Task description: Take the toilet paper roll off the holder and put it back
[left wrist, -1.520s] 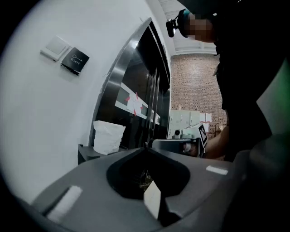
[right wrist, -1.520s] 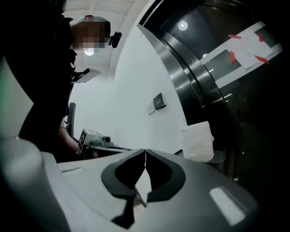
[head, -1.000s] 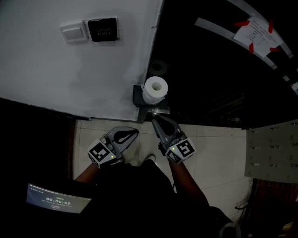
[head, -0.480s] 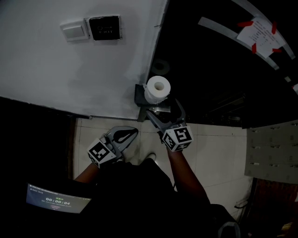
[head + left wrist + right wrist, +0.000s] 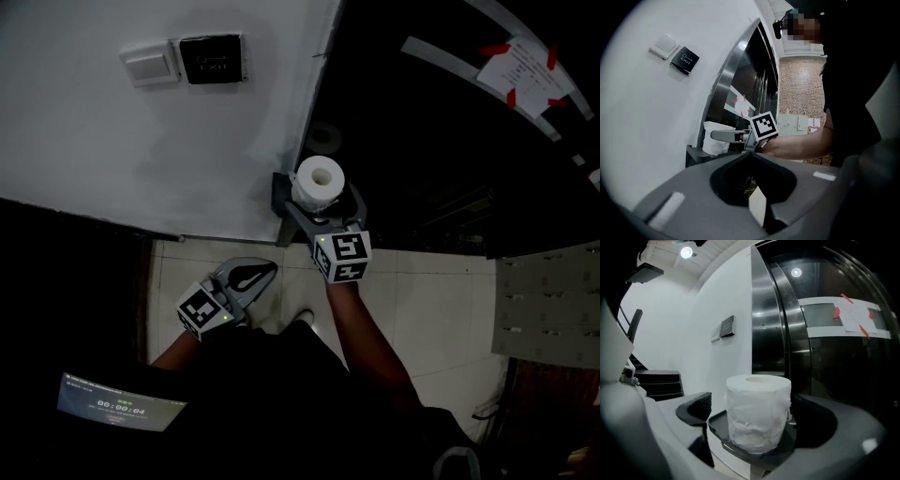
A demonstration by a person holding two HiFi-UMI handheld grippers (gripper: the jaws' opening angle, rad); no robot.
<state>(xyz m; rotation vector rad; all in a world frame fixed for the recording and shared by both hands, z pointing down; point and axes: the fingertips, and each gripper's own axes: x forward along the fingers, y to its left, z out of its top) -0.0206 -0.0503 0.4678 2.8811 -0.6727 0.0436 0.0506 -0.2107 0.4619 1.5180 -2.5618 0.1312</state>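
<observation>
Right gripper view: my right gripper (image 5: pixel 754 425) is opening its jaws round the upright toilet paper roll (image 5: pixel 758 399) on its holder (image 5: pixel 736 448), not touching; I should centre, then squeeze gently.

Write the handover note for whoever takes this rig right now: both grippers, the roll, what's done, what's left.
Right gripper: fingers opening, one on each side of the toilet paper roll, not pressing it.
Left gripper: shut, empty, held low and away from the holder.
Roll: upright on the holder by the wall corner.
Done: right gripper is positioned around the roll; no grip yet.
Left: probably close on the roll, lift it off, then set it back on the holder.
</observation>
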